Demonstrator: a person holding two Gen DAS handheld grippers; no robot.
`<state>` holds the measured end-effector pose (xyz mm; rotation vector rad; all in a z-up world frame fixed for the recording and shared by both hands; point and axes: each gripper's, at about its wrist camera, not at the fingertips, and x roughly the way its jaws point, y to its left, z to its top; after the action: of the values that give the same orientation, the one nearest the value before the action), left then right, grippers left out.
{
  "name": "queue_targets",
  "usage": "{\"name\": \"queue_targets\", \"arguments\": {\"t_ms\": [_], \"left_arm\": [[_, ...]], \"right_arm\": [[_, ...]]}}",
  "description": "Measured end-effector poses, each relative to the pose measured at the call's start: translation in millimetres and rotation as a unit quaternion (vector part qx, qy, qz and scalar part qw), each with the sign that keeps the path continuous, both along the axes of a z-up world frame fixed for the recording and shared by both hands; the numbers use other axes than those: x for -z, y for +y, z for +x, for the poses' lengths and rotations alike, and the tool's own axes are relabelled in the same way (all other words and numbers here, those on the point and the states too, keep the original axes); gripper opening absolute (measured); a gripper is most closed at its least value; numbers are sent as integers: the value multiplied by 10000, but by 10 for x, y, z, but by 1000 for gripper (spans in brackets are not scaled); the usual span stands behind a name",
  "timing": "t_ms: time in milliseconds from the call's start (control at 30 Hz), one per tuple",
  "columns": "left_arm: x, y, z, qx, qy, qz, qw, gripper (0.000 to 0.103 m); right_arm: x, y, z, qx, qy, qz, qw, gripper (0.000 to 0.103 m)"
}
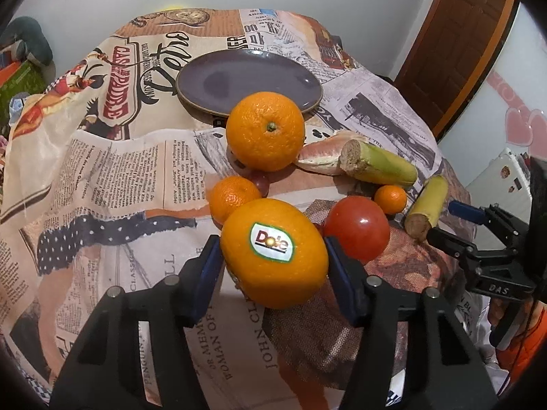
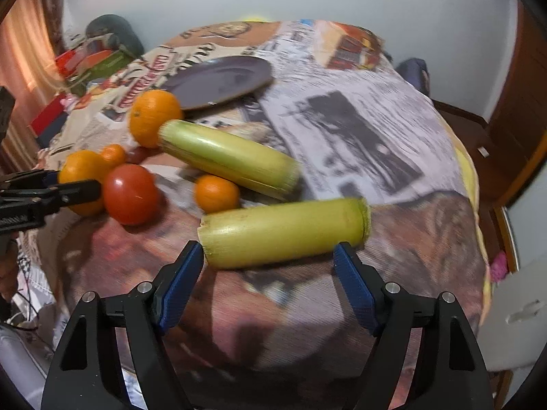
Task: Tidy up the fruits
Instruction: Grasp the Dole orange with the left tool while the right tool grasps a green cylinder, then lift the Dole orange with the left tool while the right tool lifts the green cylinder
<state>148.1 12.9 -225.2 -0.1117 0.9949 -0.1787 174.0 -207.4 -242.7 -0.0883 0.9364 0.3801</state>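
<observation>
Nearest the left wrist camera, the left claw is clamped on the Dole-stickered orange, both blue pads pressed against its sides; whether it is lifted clear of the desk I cannot tell. The purple plate lies straight ahead along the fingers, beyond the stemmed orange, which sits between claw and plate, just in front of the plate's near rim. So the carry, I judge, must go up and over that fruit, or swing around it.

The right claw is spread wide and holds nothing, with 1 cane piece just beyond its tips. That piece's long axis runs across the gap between the fingers, nearly as long as the opening is wide, so I judge the wrist should turn before closing. A second cane piece, a tomato and a small mandarin lie farther off.
</observation>
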Motion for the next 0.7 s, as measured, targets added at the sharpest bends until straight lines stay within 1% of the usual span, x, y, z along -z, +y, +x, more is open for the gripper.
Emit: {"name": "queue_targets", "arguments": {"t_ms": [100,133,200,300,367,467,533,667,700], "left_arm": [[-3,3,-7,17,-18,5,10000,59],[-5,4,-9,19,-21,4,10000,59],[-16,8,-10,10,-22,0,10000,59],[-45,10,-24,-13,-63,98,9999,59],[-84,28,-48,-42,-133,121,9998,59],[-159,69,-63,-114,-262,111,9995,59],[-223,81,-77,-169,-383,190,9989,59],[-300,124,-92,-205,-486,198,9984,59],[-312,140,-93,-217,-501,184,9983,59]], "right_arm": [[17,-111,16,137,131,25,9998,68],[2,-133,17,153,146,62,9998,68],[-59,-162,2,174,78,115,9998,67],[-175,-208,11,260,-47,275,9993,68],[-221,-250,56,383,-81,360,9986,68],[-227,-296,202,747,-101,376,9965,68],[-210,-302,336,939,-54,475,9944,68],[-119,-197,493,906,186,563,9941,68],[-106,-163,497,899,185,505,9945,73]]}}
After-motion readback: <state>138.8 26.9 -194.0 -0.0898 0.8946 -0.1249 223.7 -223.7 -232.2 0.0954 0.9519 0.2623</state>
